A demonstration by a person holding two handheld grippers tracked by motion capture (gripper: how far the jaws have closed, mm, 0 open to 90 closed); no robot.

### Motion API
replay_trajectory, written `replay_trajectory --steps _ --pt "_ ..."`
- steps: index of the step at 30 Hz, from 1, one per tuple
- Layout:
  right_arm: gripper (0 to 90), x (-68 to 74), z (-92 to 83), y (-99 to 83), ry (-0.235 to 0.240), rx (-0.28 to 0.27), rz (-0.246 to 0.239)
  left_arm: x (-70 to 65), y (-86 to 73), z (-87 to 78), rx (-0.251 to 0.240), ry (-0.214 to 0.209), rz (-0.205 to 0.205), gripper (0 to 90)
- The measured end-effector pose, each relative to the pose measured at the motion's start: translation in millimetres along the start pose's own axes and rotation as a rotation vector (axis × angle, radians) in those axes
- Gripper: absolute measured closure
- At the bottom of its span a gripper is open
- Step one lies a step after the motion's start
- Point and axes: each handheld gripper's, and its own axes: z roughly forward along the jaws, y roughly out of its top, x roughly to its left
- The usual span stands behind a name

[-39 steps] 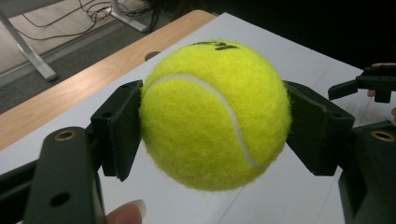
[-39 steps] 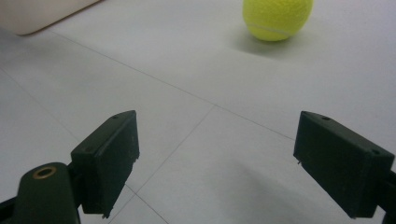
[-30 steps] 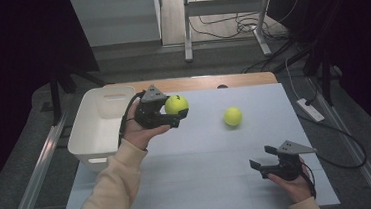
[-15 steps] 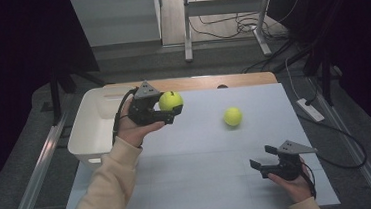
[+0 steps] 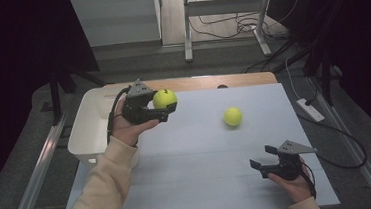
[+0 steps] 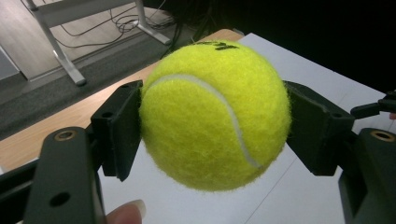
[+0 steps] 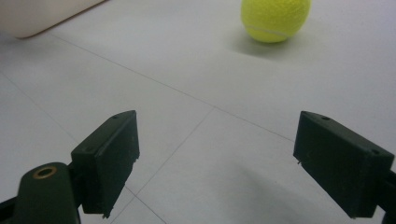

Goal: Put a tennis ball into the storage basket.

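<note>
Left hand-held gripper (image 5: 166,107) upper left of centre in high view, clamped on a tennis ball (image 5: 164,98), held in the air just right of the white bin (image 5: 86,128); jaws pressing both sides of the ball (image 6: 215,114) in left gripper view. Second tennis ball (image 5: 232,116) loose on the table (image 5: 203,163), centre right. Right hand-held gripper (image 5: 263,159) lower right, low over the table, jaws wide apart, nothing between them; loose ball (image 7: 275,18) at top of right gripper view, well ahead. Risks, as judgement: pads gripping only the ball's flanks, fuzzy round surface, so possible slip or pop-out on a quick swing; release short of the bin wall likely to bounce the ball onto the table and set it rolling; loose ball liable to roll toward the far or right table edge if nudged. Bin at table's left edge, rim close to the left wrist, possible knock. Plenty of bare table in the middle and bottom of frame.
</note>
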Motion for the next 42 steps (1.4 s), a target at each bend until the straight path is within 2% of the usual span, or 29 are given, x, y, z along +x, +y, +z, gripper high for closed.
replay_trajectory --steps 13,31,42 --pt "14.0 -0.2 -0.3 0.0 0.000 -0.001 -0.003 11.1 0.2 -3.4 -0.004 0.030 -0.018 27.2" --pt "14.0 0.3 0.1 0.0 0.001 0.001 -0.002 33.6 -4.6 -18.9 -0.030 0.086 -0.063 27.2" --pt "14.0 0.0 -0.6 0.2 -0.001 -0.003 -0.002 42.8 -5.3 -22.6 -0.024 0.115 -0.070 27.2"
